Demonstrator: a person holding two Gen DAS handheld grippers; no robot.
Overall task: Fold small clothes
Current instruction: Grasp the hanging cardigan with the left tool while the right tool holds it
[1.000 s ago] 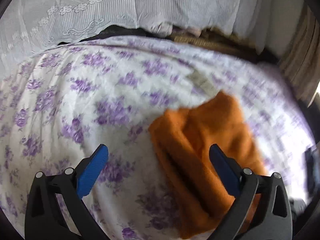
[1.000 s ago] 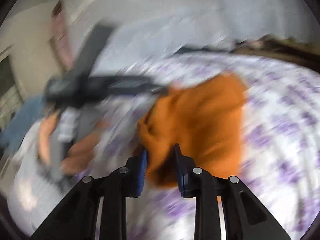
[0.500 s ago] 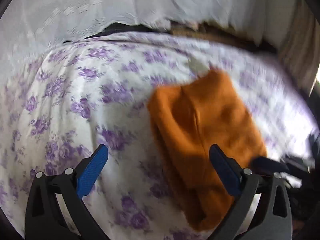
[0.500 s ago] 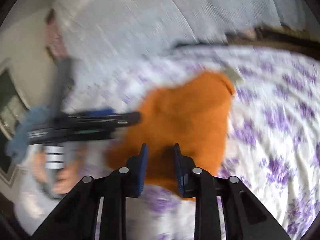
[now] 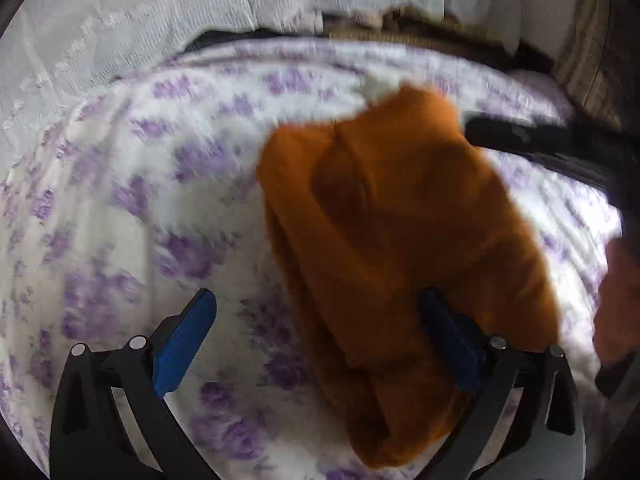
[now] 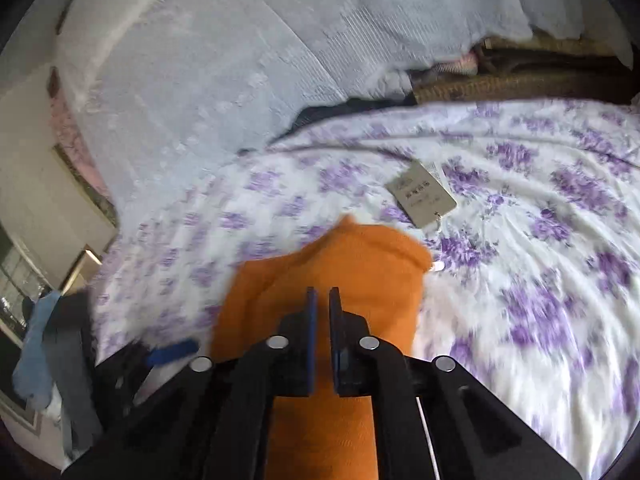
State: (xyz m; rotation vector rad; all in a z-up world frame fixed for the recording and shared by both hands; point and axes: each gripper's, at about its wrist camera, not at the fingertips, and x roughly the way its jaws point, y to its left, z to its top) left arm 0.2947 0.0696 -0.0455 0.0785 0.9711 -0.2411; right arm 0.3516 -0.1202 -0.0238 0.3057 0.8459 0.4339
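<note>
- Lay on the purple-flowered bedsheet [image 5: 132, 184]: an orange garment [image 5: 384, 232], bunched and partly folded, toward the right of the left wrist view.
- Stood wide open: left gripper [image 5: 316, 320], blue pads spread, nothing pinched; right-hand pad against or just above the garment's lower part, left-hand pad over bare sheet.
- Closed almost to touching: right gripper [image 6: 322, 304], only a thin slit between the pads, orange cloth directly behind and beneath the fingers.
- Hard to tell from the blur whether any fold of the garment sat in that slit; possibly a thin edge, possibly nothing.
- Seen beyond the garment's far corner in the right wrist view: a pale paper tag [image 6: 422, 194], flat on the sheet, close to the cloth.
- Hung along the far side of the bed: a white lace cover [image 6: 224, 60].
- Visible at the right edge of the left wrist view: a blurred hand [image 5: 616, 300].
</note>
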